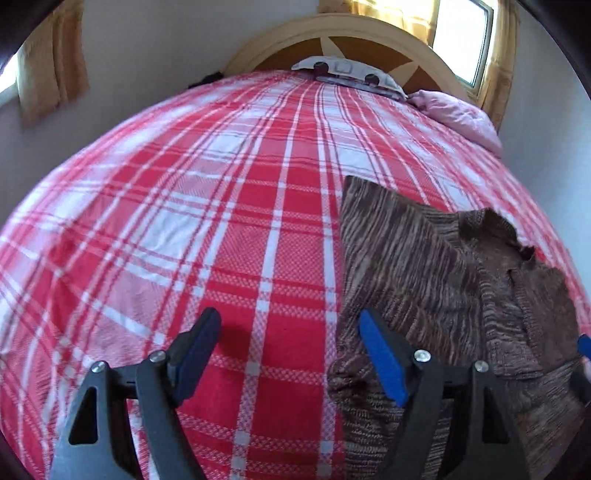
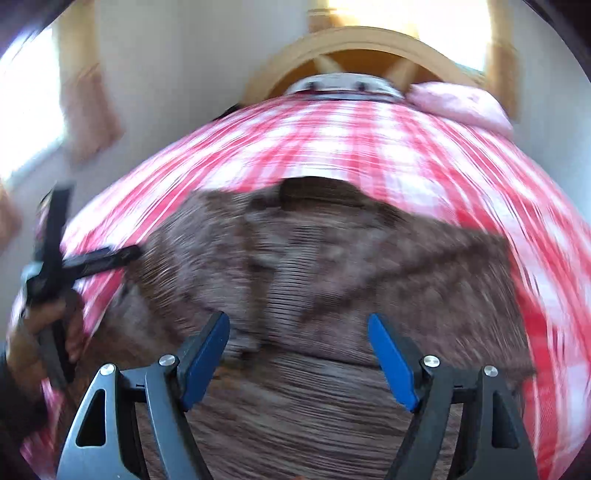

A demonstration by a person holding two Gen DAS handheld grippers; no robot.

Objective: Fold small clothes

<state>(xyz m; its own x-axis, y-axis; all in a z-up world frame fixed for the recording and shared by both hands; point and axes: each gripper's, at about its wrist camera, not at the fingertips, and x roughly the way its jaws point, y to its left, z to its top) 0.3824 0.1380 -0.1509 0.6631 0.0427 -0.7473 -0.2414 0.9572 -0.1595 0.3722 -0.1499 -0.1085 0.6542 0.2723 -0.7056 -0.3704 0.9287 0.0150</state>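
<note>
A brown striped knitted garment lies spread on the red and white plaid bedspread, with a fold and a collar opening near its upper right. My left gripper is open just above the bed at the garment's left edge. Its right finger is over the knit and its left finger over bare plaid, with nothing between the pads. In the blurred right wrist view my right gripper is open above the middle of the garment. A hand holds the left gripper at the left of that view.
A curved wooden headboard stands at the far end of the bed. A patterned pillow and a pink pillow lie against it. Windows with yellow curtains flank the bed. Bare plaid stretches left of the garment.
</note>
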